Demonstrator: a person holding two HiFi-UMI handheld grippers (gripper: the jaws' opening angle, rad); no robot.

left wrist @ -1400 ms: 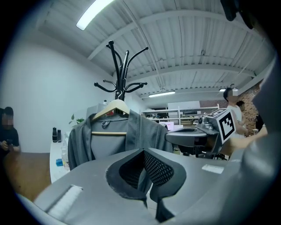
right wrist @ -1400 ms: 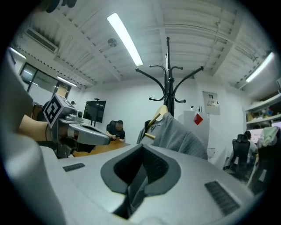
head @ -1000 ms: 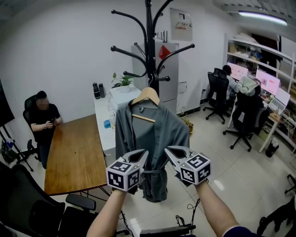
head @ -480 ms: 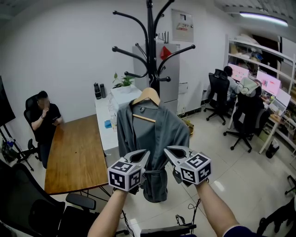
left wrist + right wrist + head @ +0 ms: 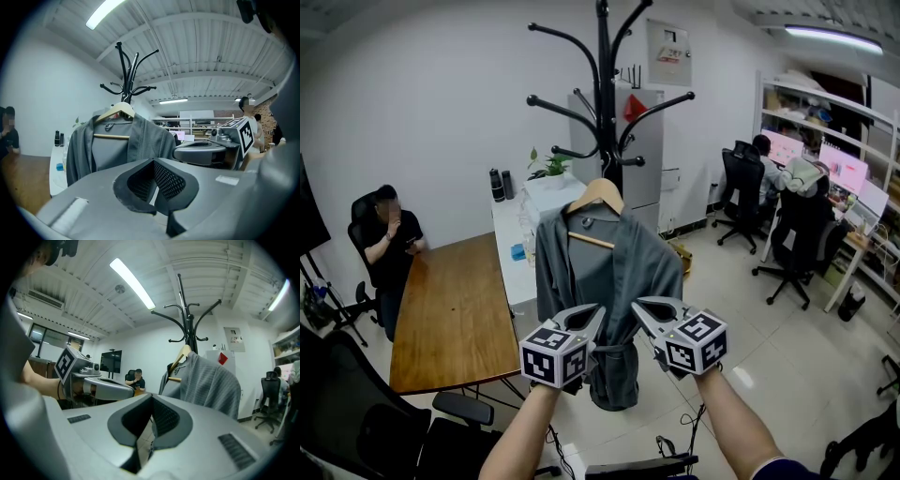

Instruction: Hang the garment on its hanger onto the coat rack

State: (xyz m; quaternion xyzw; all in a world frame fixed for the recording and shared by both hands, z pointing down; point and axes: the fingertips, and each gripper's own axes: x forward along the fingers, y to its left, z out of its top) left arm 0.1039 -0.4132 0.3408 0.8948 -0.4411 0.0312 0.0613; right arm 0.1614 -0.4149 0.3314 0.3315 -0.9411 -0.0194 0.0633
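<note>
A grey robe (image 5: pixel 609 281) hangs on a wooden hanger (image 5: pixel 596 195) from a lower hook of the black coat rack (image 5: pixel 603 94). It hangs straight, its hem above the floor. My left gripper (image 5: pixel 592 311) and right gripper (image 5: pixel 639 307) float side by side in front of the robe's lower half, both shut and empty, touching nothing. The left gripper view shows the robe (image 5: pixel 112 145) ahead beyond its closed jaws. In the right gripper view the robe (image 5: pixel 211 380) and the rack (image 5: pixel 187 310) stand up and to the right.
A long wooden table (image 5: pixel 450 319) lies at left with a seated person (image 5: pixel 389 234) at its far end. A black chair (image 5: pixel 356 412) sits at bottom left. Behind the rack stand a white counter with a plant (image 5: pixel 548 164) and a fridge (image 5: pixel 642 159). Office chairs (image 5: pixel 797 225) fill the right.
The seated person at left has lifted a hand to the face. Both grippers, the robe and the rack stay as they were.
</note>
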